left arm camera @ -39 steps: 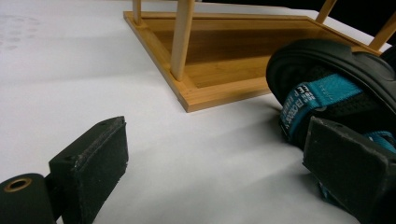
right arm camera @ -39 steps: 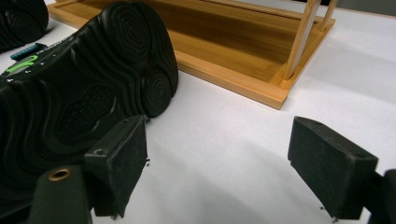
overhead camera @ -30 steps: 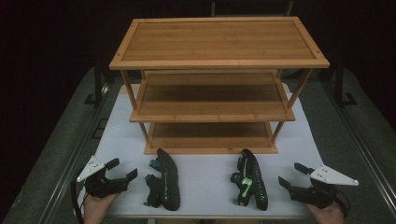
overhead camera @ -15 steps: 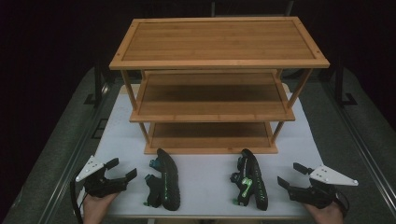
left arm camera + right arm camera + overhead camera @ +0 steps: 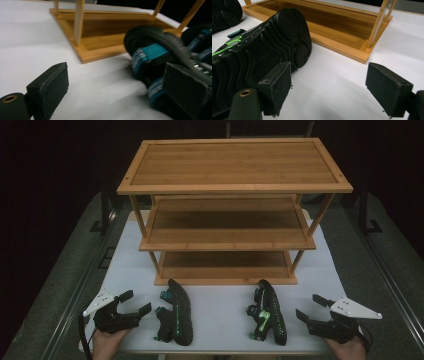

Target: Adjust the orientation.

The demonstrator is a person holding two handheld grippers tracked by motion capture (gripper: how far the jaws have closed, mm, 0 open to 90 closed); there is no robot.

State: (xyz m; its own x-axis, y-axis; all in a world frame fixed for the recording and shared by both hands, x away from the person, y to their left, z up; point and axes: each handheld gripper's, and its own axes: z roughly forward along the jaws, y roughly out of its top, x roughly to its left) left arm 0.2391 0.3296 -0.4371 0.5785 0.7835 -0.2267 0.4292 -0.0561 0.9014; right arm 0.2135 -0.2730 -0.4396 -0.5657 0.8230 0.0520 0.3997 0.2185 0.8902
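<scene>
Two black sandals lie on their sides on the white table in front of a three-tier bamboo rack (image 5: pixel 230 225). The left sandal (image 5: pixel 176 319) has blue straps; the right sandal (image 5: pixel 269 317) has green marks. My left gripper (image 5: pixel 134 303) rests open at the table's front left, just left of the blue-strapped sandal (image 5: pixel 160 62), whose sole rises behind my right jaw. My right gripper (image 5: pixel 311 307) stands open at the front right, beside the green-marked sandal (image 5: pixel 259 55), whose sole is behind my left jaw. Nothing lies between either pair of jaws.
The rack's bottom shelf (image 5: pixel 342 27) lies close ahead of both grippers, with thin upright posts (image 5: pixel 79 22) at its corners. The white table (image 5: pixel 220 305) ends near the person's hands, with dark floor and rails on either side.
</scene>
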